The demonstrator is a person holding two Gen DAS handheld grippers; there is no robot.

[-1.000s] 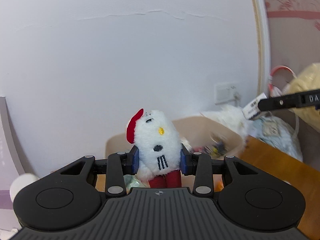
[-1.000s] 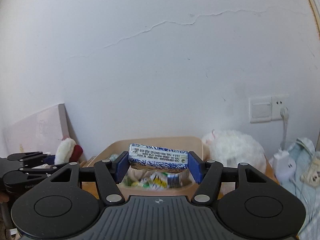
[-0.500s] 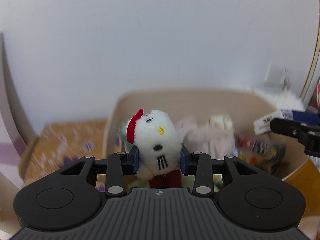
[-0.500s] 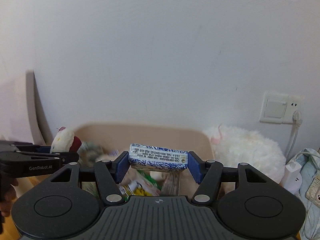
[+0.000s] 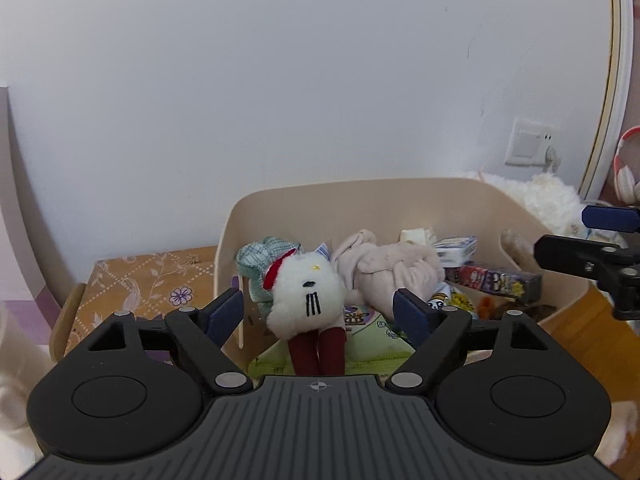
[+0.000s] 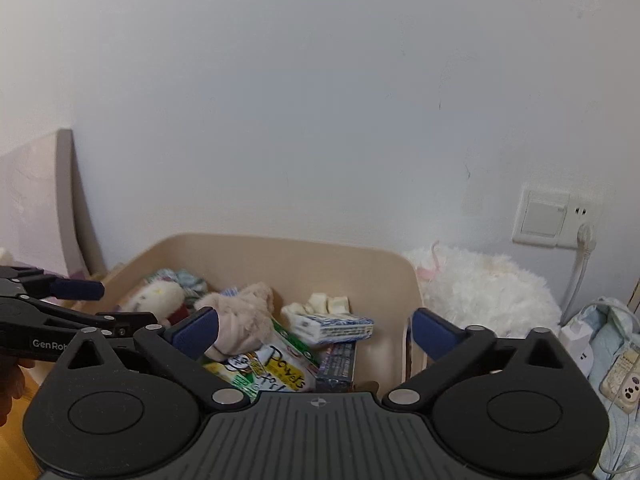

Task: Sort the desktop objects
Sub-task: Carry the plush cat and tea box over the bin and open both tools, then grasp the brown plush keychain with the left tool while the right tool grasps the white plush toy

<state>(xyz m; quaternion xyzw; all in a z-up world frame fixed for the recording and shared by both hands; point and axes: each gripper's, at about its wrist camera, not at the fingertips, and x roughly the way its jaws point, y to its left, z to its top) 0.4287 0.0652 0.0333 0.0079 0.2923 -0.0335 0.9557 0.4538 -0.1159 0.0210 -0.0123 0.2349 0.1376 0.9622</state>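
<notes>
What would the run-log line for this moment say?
left hand-held gripper: opening, white plush toy unpinched | right hand-held gripper: opening, blue-white packet dropped | beige bin

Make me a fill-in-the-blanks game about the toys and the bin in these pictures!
1. The white plush cat has a ____ bow by its ear.
2. The blue-and-white packet lies inside the ____ bin.
3. The left gripper has jaws that are ____, with the cat between them.
4. The charger is plugged into the ____ on the wall.

Missing words: red; beige; opening; socket
</notes>
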